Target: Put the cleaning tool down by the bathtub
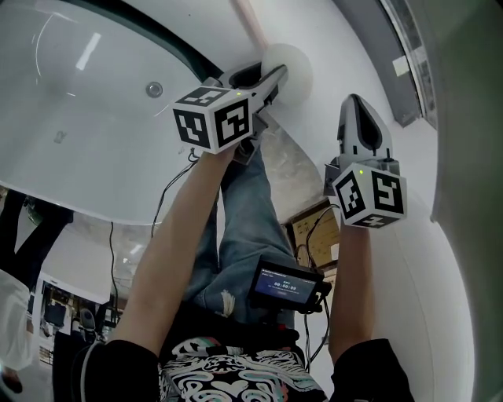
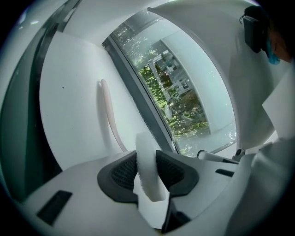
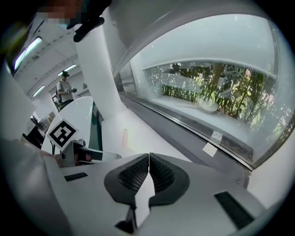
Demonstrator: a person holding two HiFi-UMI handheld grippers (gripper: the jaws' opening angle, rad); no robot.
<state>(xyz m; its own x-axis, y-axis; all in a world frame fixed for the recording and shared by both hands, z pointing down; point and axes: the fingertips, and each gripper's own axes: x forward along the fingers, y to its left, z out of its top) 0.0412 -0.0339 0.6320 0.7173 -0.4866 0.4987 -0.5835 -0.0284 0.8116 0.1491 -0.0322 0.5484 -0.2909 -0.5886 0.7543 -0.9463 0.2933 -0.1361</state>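
The cleaning tool has a round white pad (image 1: 292, 67) and a long pale pink handle (image 1: 250, 23). My left gripper (image 1: 275, 78) is shut on the pad's edge, with both dark jaws pressed against it. In the left gripper view the white pad (image 2: 146, 159) stands between the jaws of the left gripper (image 2: 148, 171), and the pink handle (image 2: 109, 113) runs away over the white floor. The white bathtub (image 1: 78, 118) fills the head view's left side, just left of that gripper. My right gripper (image 1: 359, 110) hangs to the right, shut and empty, its pads (image 3: 159, 174) meeting.
A dark window track (image 2: 138, 97) and a long window (image 3: 216, 97) border the white floor (image 3: 138, 133) beside the tub. The wearer's jeans-clad legs (image 1: 244, 228) and a small screen device (image 1: 287, 286) are below. A person (image 3: 64, 90) stands far back.
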